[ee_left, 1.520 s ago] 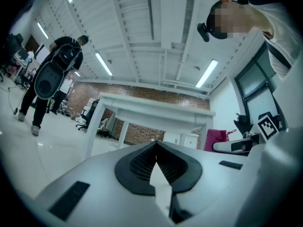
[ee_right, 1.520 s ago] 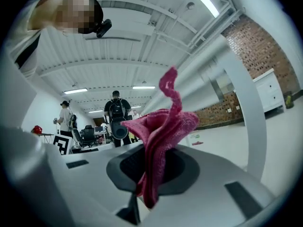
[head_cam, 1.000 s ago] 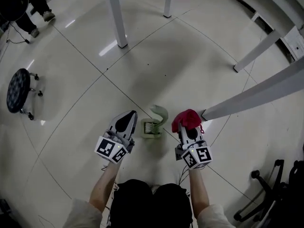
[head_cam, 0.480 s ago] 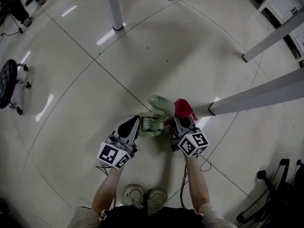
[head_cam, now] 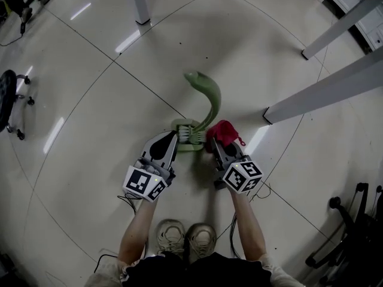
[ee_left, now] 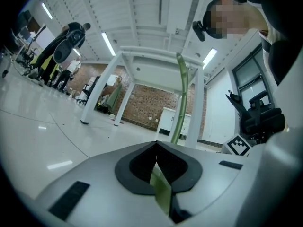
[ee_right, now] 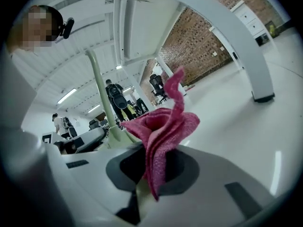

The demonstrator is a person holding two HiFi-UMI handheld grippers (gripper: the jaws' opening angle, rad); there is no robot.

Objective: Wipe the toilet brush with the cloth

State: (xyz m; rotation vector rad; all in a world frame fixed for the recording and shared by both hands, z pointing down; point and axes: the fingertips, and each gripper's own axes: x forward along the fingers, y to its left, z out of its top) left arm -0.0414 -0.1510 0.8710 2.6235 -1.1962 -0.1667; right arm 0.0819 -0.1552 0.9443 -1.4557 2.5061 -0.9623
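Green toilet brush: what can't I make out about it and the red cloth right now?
- Head view: bristles of the green curved plastic toilet brush, too small.
- Left gripper view: the left gripper pinches a thin green edge; its body hides which brush part.
- Right gripper view: the red terry cloth in the right gripper hides any cloth-brush contact.
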